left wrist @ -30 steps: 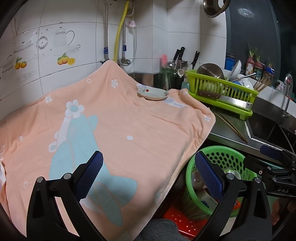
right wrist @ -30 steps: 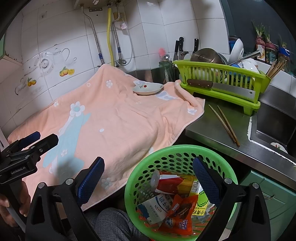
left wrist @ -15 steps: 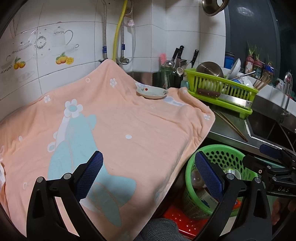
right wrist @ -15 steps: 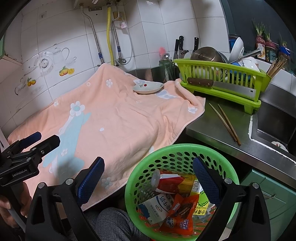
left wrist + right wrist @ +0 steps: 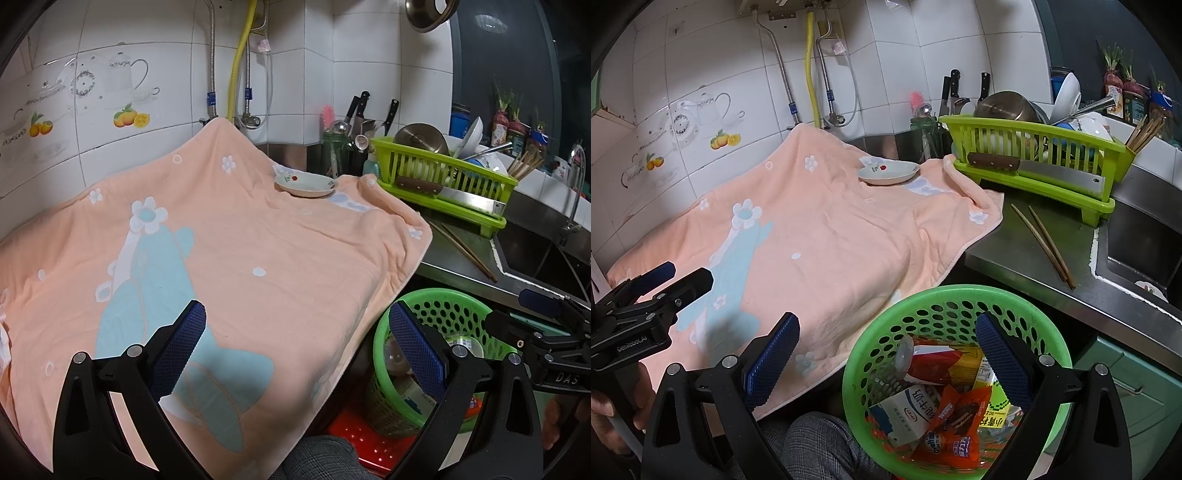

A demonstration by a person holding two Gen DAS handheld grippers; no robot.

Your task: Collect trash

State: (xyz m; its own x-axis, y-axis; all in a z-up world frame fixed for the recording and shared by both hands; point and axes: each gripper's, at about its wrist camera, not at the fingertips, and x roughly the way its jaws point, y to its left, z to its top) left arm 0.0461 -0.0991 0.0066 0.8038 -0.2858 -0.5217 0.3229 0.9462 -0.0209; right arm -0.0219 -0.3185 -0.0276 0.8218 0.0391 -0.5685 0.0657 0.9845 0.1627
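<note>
A green perforated trash basket (image 5: 945, 306) stands below the counter edge and holds several wrappers, among them a milk carton (image 5: 905, 410) and an orange snack pack (image 5: 955, 424). It also shows in the left wrist view (image 5: 436, 306). My right gripper (image 5: 886, 354) is open and empty, held above the basket's near left rim. My left gripper (image 5: 299, 347) is open and empty over the front of a peach towel (image 5: 229, 240) that covers the counter. No loose trash shows on the towel.
A small white dish (image 5: 888, 173) sits at the towel's far edge. A green dish rack (image 5: 1034, 162) with a cleaver (image 5: 1034, 170) stands to the right, chopsticks (image 5: 1043, 243) on the steel counter, a sink (image 5: 1137, 243) beyond. A red crate (image 5: 354, 432) lies under the basket.
Both grippers have stayed open and nearly still; the views have shifted only slightly. Nothing was taken hold of or let go.
</note>
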